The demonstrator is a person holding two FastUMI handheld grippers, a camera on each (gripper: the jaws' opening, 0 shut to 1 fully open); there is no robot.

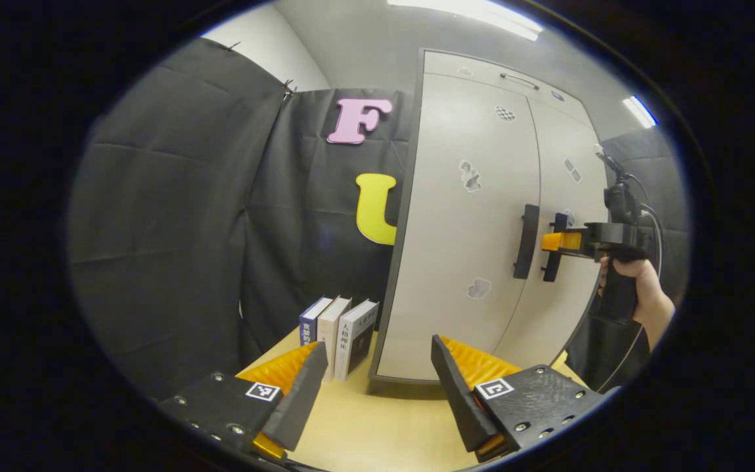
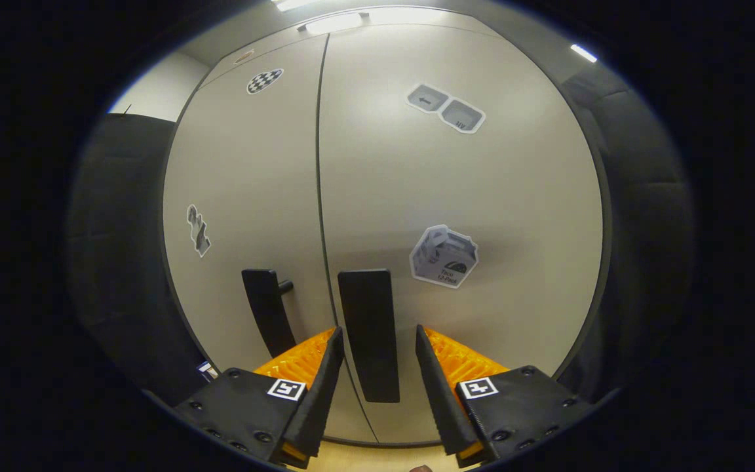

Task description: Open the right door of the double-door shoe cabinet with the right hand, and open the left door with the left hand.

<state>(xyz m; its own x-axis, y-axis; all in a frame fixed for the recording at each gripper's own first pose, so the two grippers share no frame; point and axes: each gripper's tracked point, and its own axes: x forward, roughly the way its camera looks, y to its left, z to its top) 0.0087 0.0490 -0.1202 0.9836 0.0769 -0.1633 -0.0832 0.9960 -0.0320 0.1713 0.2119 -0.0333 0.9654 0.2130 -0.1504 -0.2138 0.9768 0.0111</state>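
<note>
- Cabinet [image 1: 476,216] stands upright on the table [image 1: 377,419], both doors closed; all places below are given from it.
- Right gripper [image 2: 373,357]: level and square-on to the cabinet front, fingers spread to either side of the right handle [image 2: 368,331]. Gaps show on both sides; neither finger presses on it.
- In the left gripper view the right gripper [image 1: 564,241] is held out level by a hand [image 1: 643,285] wrapped round its grip, tips at the right handle [image 1: 554,248]; a cable runs off the back.
- Left gripper [image 1: 377,370]: low over the table, well out from the cabinet's left front corner, fingers wide apart and holding nothing.
- Left handle [image 1: 525,241], a dark vertical bar, sits just beside the right one across the door seam; untouched.
- Three books [image 1: 338,335] stand upright beside the cabinet's left side; spine lettering too small to read.
- Stickers on the doors: a checkered patch [image 2: 265,80] top left, an arrow label [image 2: 446,108], a box picture [image 2: 444,255]; print not legible.
</note>
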